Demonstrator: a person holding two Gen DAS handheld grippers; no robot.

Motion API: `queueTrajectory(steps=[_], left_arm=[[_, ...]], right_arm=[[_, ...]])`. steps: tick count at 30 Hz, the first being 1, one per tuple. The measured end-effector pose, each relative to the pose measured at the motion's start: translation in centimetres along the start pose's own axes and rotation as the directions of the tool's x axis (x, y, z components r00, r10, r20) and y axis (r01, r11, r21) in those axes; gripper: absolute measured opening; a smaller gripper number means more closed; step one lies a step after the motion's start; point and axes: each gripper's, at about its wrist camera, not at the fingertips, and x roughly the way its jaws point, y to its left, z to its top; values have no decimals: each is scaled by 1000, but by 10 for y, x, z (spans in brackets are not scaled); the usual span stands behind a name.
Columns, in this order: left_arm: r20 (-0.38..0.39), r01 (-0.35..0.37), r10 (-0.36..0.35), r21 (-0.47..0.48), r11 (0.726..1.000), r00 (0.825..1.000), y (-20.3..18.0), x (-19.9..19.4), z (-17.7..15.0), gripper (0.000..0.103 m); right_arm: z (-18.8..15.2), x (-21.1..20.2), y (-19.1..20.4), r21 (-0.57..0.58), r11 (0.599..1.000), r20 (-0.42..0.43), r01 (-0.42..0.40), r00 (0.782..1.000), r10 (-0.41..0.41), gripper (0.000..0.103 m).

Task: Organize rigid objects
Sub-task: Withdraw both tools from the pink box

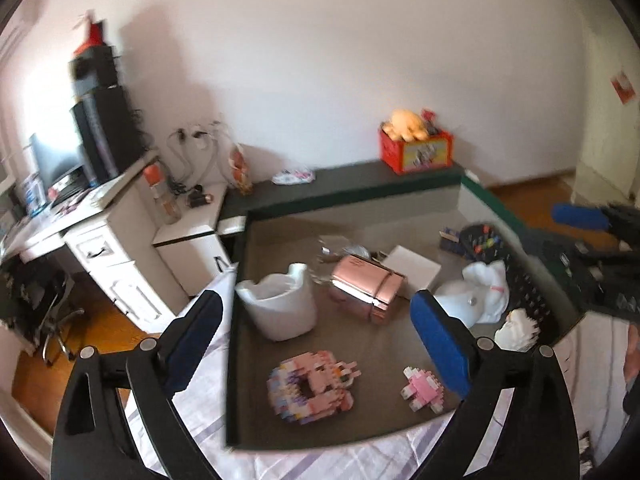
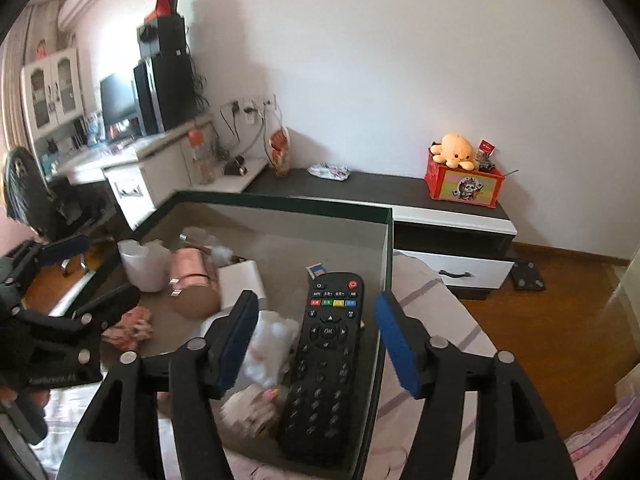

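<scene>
A shallow grey tray (image 1: 280, 216) with dark green rims lies on a bed. In the left wrist view it holds a white cup (image 1: 280, 306), a rose-gold case (image 1: 366, 286), a white box (image 1: 414, 266), a pink brick donut (image 1: 310, 386), a small pink brick figure (image 1: 424, 390) and a white bunny toy (image 1: 478, 290). My left gripper (image 1: 320, 344) is open above the tray's near end, empty. In the right wrist view a black remote (image 2: 326, 364) leans on the tray's right rim (image 2: 386, 248). My right gripper (image 2: 316, 340) is open, its fingers on either side of the remote, apart from it.
A striped bedsheet (image 1: 200, 392) lies under the tray. A dark low cabinet (image 2: 380, 192) behind carries a red box (image 2: 464, 186) with a yellow plush. A white desk (image 1: 108, 236) with a black computer tower stands at left. Wood floor (image 2: 560, 320) is at right.
</scene>
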Motion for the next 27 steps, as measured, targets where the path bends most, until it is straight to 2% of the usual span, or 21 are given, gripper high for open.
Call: queueTrajectory(steps=[2,5,10,11,12,13,17,23,27], left_arm=[[44,-21,22,-32,999,999,9,-26,-4,103],[94,-46,51,-64,997,994,19,-65,-14,103],[131,-109,120,-87,990,984,29,-124,-36,103],[135,-124,137,-98,987,981,32,-136,-41,103],[139,-132,147,-110,985,979,34,-146,-46,103],[144,-134,151,-124,983,978,37,-158,-50,103],[178,-117,145,-157,981,973,41,-202,-68,103],[223,-146,173,-135,980,959,35,-258,-92,103],[246,-132,161,-128,983,956,30,-286,-103,103]], right_arm=[[-2,-19,3,0,1000,28,8,1000,-8,79],[-7,-54,14,-17,1000,74,2,997,-1,81],[-18,-109,36,-43,999,150,6,989,0,86],[-21,-120,41,-46,999,164,11,986,-3,89],[-24,-129,45,-49,999,177,16,984,-7,99],[-29,-138,50,-52,998,189,23,982,-13,103],[-47,-175,65,-55,998,232,37,972,-23,103],[-75,-222,81,-31,998,252,56,967,-47,103],[-92,-251,92,-19,999,272,47,962,-40,103]])
